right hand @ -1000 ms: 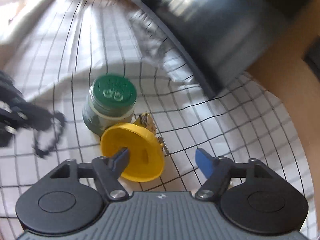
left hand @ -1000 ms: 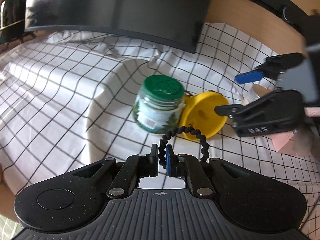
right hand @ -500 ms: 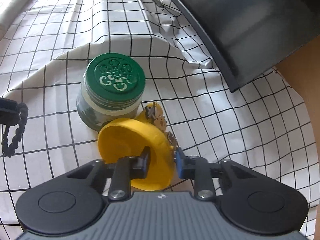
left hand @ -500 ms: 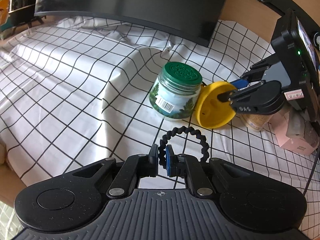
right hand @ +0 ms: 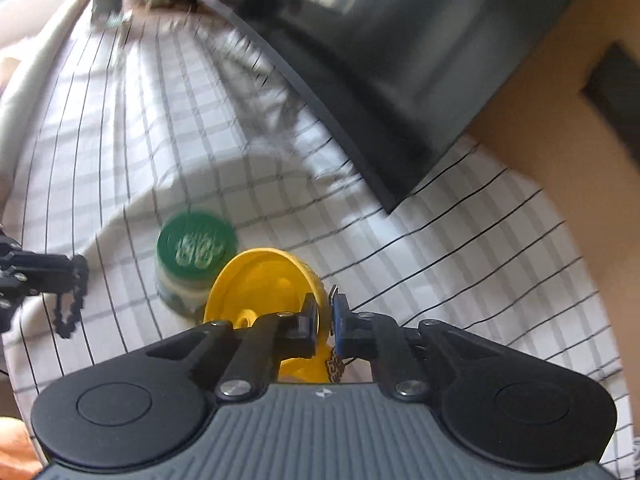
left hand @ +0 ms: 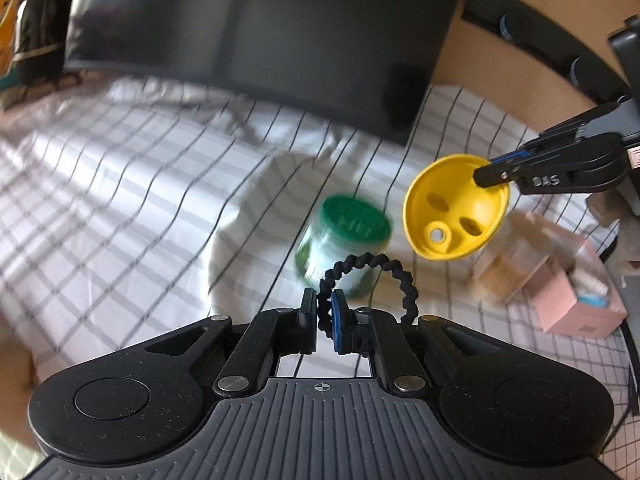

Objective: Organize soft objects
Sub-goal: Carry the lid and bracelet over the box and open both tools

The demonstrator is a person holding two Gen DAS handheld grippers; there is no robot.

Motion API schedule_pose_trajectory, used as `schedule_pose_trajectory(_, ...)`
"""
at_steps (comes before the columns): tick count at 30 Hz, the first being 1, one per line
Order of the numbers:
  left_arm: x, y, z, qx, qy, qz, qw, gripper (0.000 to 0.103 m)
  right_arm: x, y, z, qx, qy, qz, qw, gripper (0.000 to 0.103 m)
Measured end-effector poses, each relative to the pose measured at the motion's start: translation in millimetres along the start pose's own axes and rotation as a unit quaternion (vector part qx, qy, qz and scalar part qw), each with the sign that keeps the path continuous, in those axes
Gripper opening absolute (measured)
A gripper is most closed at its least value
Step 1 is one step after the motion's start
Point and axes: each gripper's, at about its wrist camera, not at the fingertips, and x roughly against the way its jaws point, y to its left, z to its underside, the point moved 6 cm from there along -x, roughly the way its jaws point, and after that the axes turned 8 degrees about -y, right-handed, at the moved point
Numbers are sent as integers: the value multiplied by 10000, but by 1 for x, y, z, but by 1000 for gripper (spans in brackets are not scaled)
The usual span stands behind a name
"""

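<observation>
While the left gripper [left hand: 324, 314] pinches a black hair tie [left hand: 370, 280] between closed jaws, the right gripper [right hand: 325, 322] clamps the rim of a yellow cup [left hand: 454, 208], lifted above the checked cloth [left hand: 140, 184]. Green-lidded jar [left hand: 346, 244]: upright on the cloth, near the monitor [left hand: 260, 36] at the far edge. Pink box [left hand: 572, 300]: right edge.

Both wrist views look forward and down along their fingers, close above the cloth [left hand: 120, 208]; both catch the jar [left hand: 346, 246] and yellow cup [right hand: 264, 284].

home desk | big dark monitor [left hand: 256, 36]; checked cloth [left hand: 120, 184] over table; wood wall [right hand: 560, 128]
</observation>
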Motion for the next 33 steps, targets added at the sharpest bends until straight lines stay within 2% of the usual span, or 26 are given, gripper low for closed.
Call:
schedule_pose_trajectory(4, -6, -26, -31, -183, -219, 283, 9992, 9, 44, -37, -13, -285, -442, 332, 9981, 7)
schedule_pose_trajectory(8, -16, -71, -56, -424, -368, 678, 9961, 9, 90, -87, -8, -673, -749, 808, 9916, 7)
schedule_pose_trajectory(12, -31, -131, -72, -667, -395, 1225, 9894, 9, 127, -140, 15, -1093, -892, 1343, 9809, 7)
schedule_pose_trajectory(17, -62, -224, -62, -890, 9, 1944, 9769, 9, 144, -197, 60, -1751, -854, 1976, 9607, 8)
schedule_pose_trajectory(23, -113, -325, -22, -1095, 588, 2499, 9603, 10, 123, -238, 110, -2331, -690, 2469, 9381, 8)
schedule_pose_trajectory(27, -154, -347, 22, -753, 1504, 2767, 9461, 11, 84, -251, 157, -2902, -324, 2370, 9266, 8)
schedule_pose_trajectory(28, -159, -347, 29, -691, 1555, 2770, 9457, 13, 72, -253, 170, -3025, -151, 2351, 9236, 8)
schedule_pose_trajectory(31, -164, -339, 38, -837, 1512, 2315, 9574, 14, 35, -255, 214, -3323, 509, 2302, 9132, 8)
schedule_pose_trajectory(33, -160, -333, 34, -990, 1425, 2142, 9613, 14, 21, -255, 229, -3344, 746, 2448, 9070, 8)
